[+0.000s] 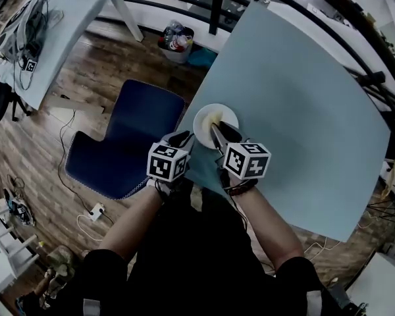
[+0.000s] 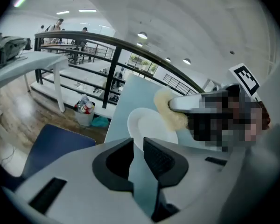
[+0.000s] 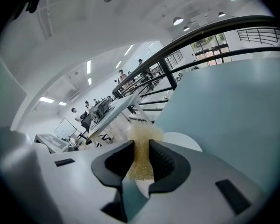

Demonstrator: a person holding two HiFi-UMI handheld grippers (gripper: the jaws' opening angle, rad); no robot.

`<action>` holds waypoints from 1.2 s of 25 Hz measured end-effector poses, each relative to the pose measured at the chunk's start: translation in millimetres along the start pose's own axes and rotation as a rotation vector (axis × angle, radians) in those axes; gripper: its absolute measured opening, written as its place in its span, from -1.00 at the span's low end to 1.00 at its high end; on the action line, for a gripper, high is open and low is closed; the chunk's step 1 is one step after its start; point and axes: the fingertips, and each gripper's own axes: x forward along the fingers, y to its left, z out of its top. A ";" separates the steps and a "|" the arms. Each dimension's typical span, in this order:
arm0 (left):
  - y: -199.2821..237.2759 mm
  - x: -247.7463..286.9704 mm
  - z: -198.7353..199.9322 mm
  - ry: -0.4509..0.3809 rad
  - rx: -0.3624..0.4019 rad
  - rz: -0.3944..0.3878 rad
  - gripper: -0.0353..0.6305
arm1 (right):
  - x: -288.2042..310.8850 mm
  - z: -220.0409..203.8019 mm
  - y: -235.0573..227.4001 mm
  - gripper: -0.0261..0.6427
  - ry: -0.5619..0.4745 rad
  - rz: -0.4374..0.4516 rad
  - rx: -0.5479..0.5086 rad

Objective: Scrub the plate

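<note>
Far left there's a blue chair (image 1: pixel 135 137) on the wood floor, tucked against the table's left edge, and a bin (image 1: pixel 176 43) full of rubbish further back by the railing.

The left gripper (image 1: pixel 180 139) sits at the near-left corner of the table (image 1: pixel 303 124), pointing at the plate (image 1: pixel 203 125). In its own view the left gripper (image 2: pixel 137 141) has its claw only a sliver apart, and all I can see down the gap is the blue-grey tabletop. The plate (image 2: pixel 147 125) has its near rim right at the tips. I honestly can't tell if they're touching it or just parked in front of it.

The plate itself is white and flat on the table, close to the left edge and just beyond both grippers.

On the right side of the plate is the yellow sponge (image 1: pixel 217 117). From the left gripper view the sponge (image 2: pixel 170 111) sits over the plate's far-right rim with the other tool coming in from the right.

The right gripper (image 1: pixel 216 131) reaches over the plate from the near side. Its own view settles it: the right gripper (image 3: pixel 141 144) is clamped tight on the sponge (image 3: pixel 144 133), which sticks out past the tips, with the plate (image 3: pixel 182 139) just beneath it.

The rest of the table runs off far and right.
</note>
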 end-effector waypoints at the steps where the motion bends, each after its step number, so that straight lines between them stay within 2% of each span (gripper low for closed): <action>1: 1.6 5.3 -1.5 0.005 -0.035 -0.002 -0.72 | 8.6 4.3 -1.5 -0.61 0.002 0.004 -0.001; 6: 7.5 21.1 -4.0 -0.011 -0.252 -0.028 -0.70 | 44.4 15.2 -5.1 -0.61 0.021 0.021 0.014; 9: 6.7 24.2 -8.0 0.004 -0.327 -0.047 -0.70 | 54.6 15.0 -6.8 -0.61 0.039 0.025 0.015; 14: 7.9 28.2 -10.9 0.033 -0.339 -0.063 -0.70 | 58.2 16.0 -22.6 -0.61 0.028 0.004 0.040; 21: 8.5 30.1 -13.0 0.041 -0.369 -0.046 -0.70 | 32.6 20.6 -50.7 -0.61 -0.017 -0.025 0.113; 30: 3.3 30.3 -13.2 0.053 -0.345 -0.028 -0.70 | -18.7 20.7 -78.6 -0.61 -0.079 -0.074 0.162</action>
